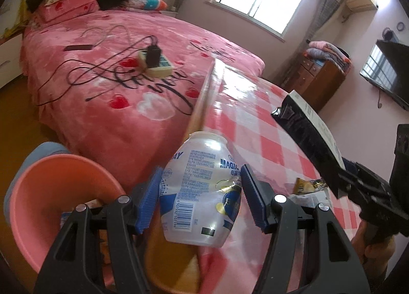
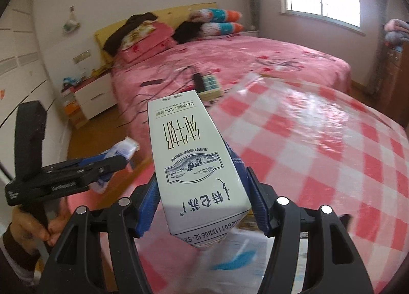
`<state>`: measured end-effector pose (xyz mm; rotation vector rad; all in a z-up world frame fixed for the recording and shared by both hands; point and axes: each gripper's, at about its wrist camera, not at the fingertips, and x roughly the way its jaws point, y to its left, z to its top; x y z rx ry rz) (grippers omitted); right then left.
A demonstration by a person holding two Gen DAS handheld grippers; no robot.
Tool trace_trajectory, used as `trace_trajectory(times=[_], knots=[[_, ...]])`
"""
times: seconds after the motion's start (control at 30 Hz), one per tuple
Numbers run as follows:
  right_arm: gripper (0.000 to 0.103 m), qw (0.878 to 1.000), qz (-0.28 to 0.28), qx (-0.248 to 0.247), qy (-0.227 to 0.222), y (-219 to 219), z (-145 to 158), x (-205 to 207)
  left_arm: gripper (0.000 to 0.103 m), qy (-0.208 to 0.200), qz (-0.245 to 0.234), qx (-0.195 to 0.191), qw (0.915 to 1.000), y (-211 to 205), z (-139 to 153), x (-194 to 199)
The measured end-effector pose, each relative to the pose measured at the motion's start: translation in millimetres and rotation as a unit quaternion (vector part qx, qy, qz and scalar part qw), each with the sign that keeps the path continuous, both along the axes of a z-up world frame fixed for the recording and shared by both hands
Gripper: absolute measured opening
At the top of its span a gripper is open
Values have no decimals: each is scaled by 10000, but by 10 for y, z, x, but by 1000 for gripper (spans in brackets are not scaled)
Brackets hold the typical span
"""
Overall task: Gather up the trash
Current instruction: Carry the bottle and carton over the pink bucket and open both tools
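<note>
A clear plastic bottle (image 1: pixel 199 178) with a blue and white label sits between the blue pads of my left gripper (image 1: pixel 200 175), which is shut on it over the table's edge. A pink basin (image 1: pixel 38 191) lies below to the left. My right gripper (image 2: pixel 202 178) is shut on a white milk carton (image 2: pixel 189 161), held above the pink checked table (image 2: pixel 319 145). In the left wrist view the carton (image 1: pixel 306 135) and the right gripper (image 1: pixel 358 181) hang at the right. In the right wrist view the left gripper (image 2: pixel 110 163) with the bottle (image 2: pixel 122 150) is at the left, in a person's hand (image 2: pixel 28 227).
A yellow snack wrapper (image 1: pixel 306 186) lies on the checked table (image 1: pixel 268 140). Blue and white paper (image 2: pixel 237 255) lies under the carton. Beyond is a pink bed (image 1: pixel 102 89) with a power strip (image 1: pixel 156 63), cables and a phone. A wooden cabinet (image 1: pixel 314 76) stands by the far wall.
</note>
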<state>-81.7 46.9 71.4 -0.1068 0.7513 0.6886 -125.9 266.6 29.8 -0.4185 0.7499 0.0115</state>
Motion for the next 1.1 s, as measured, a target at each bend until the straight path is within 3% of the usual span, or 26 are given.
trace_trajectory(times=[0.33, 0.73, 0.87, 1.1], knots=[[63, 9966, 774, -3, 272, 752, -78, -265, 63, 231, 720, -20, 9971, 662, -169, -350], [64, 9847, 1627, -435, 437, 1609, -357, -597, 64, 616, 1632, -294, 9842, 1386, -565, -672], [82, 9814, 1791, -393, 573, 1721, -475, -671, 77, 841, 1913, -337, 9773, 1534, -705, -741], [89, 9861, 1553, -87, 584, 1497, -402, -637, 81, 900, 2037, -346, 9743, 1597, -796, -816]])
